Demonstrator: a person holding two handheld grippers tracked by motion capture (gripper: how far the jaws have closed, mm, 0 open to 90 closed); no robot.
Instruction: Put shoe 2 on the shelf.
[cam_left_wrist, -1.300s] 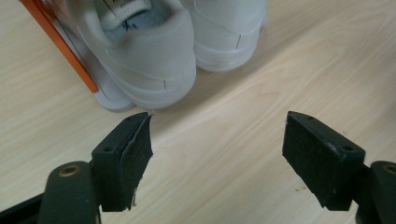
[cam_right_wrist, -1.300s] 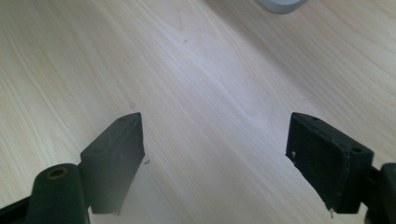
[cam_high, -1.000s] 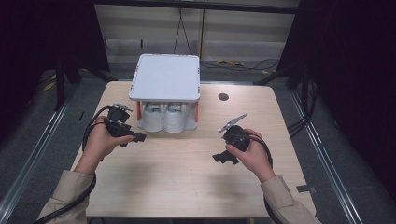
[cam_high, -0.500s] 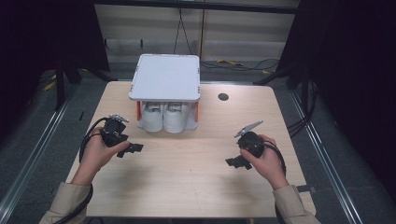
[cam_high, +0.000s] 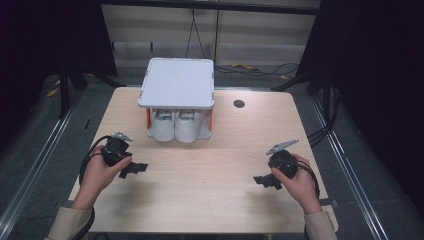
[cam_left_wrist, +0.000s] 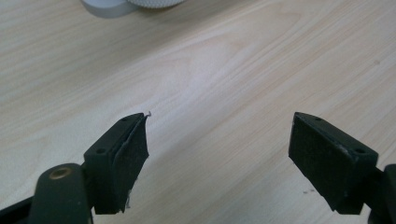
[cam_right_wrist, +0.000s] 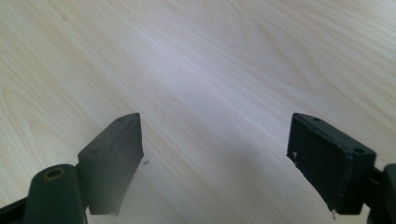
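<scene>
Dark hole (cam_high: 239, 104) in the wooden table (cam_high: 210, 200) — far right.

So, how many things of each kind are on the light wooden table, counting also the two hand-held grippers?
White flat-topped rack with orange posts: 1
White cylindrical rolls under the rack: 2
Black two-jaw grippers, left and right, both open: 2
Total: 5
</scene>
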